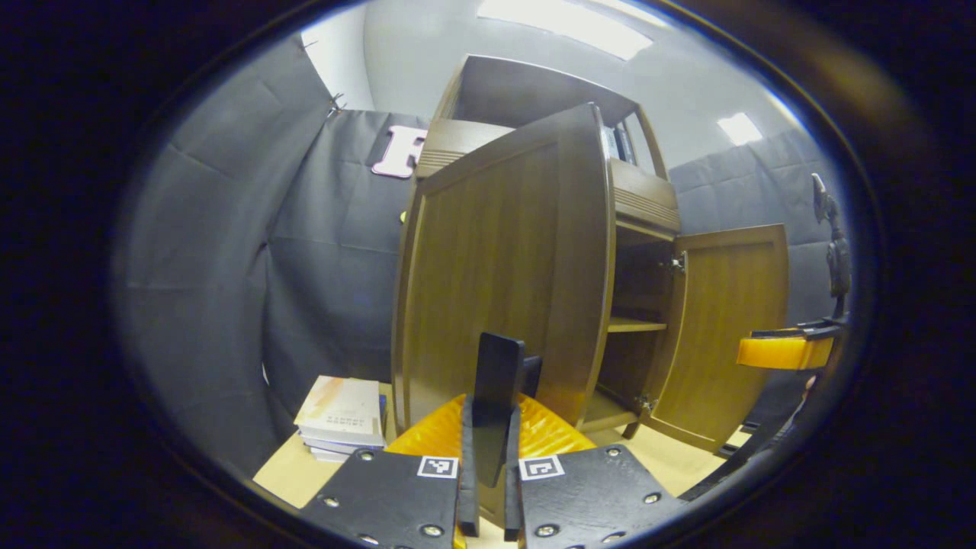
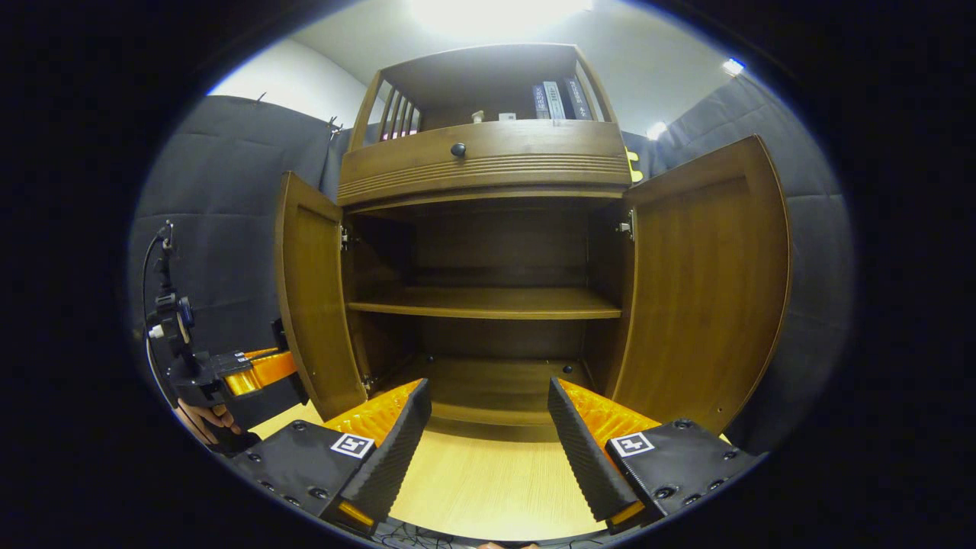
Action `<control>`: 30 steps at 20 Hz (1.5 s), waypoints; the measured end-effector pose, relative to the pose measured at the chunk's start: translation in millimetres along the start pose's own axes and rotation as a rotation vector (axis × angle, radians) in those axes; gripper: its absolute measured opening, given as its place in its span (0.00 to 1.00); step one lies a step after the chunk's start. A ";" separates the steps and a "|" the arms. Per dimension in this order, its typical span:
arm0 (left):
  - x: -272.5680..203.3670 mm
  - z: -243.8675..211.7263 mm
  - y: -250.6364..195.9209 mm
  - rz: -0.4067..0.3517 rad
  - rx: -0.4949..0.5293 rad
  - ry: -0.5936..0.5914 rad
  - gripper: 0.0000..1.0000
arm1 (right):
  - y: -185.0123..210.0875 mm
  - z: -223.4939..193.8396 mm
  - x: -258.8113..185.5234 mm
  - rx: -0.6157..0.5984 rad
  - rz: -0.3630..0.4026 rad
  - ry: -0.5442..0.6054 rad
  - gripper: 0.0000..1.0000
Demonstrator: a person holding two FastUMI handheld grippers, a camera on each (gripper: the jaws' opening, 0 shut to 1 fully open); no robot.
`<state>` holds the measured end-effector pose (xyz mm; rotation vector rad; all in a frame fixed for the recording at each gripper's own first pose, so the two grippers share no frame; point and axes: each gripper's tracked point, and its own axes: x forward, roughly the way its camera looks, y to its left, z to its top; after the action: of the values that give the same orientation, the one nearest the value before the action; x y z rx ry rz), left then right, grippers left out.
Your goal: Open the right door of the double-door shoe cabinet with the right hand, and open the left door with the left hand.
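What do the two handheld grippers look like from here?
Each gripper, left gripper and right gripper, has black bolted finger mounts carrying square black-and-white markers, on an orange ribbed body. The right gripper's fingers have ridged faces. A black cable rises from the left one.

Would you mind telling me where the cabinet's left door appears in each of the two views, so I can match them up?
Left gripper view: the left door is at centre, swung open, directly beyond the left claw, which is closed.
Right gripper view: the left door stands open left of centre, seen from its inner side.
Shared landmark: the inner shelf.
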<state>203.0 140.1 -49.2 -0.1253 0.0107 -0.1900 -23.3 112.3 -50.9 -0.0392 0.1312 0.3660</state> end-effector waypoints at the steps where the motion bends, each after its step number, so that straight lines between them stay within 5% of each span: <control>1: -4.2 1.3 6.6 -0.002 0.000 -0.002 0.14 | 0.0 1.2 -0.6 0.001 -0.002 -0.002 0.93; 8: -31.7 11.6 95.6 0.088 -0.009 -0.028 0.14 | -0.7 5.9 -2.3 0.000 -0.018 0.003 0.93; 13: -39.7 13.7 147.9 0.065 -0.055 -0.028 0.13 | 2.3 10.9 -6.5 -0.029 -0.017 0.020 0.93; 21: -40.3 13.3 152.1 0.042 -0.038 -0.017 0.13 | -19.4 27.0 -16.6 -0.035 -0.072 0.013 0.94; 30: -102.9 25.3 149.2 0.187 -0.052 0.014 0.14 | -58.5 19.3 -17.2 0.015 -0.096 0.038 0.94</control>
<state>130.5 308.0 -43.0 -0.1735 0.0413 -0.0034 -15.9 52.9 -28.6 -0.0372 0.1687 0.2682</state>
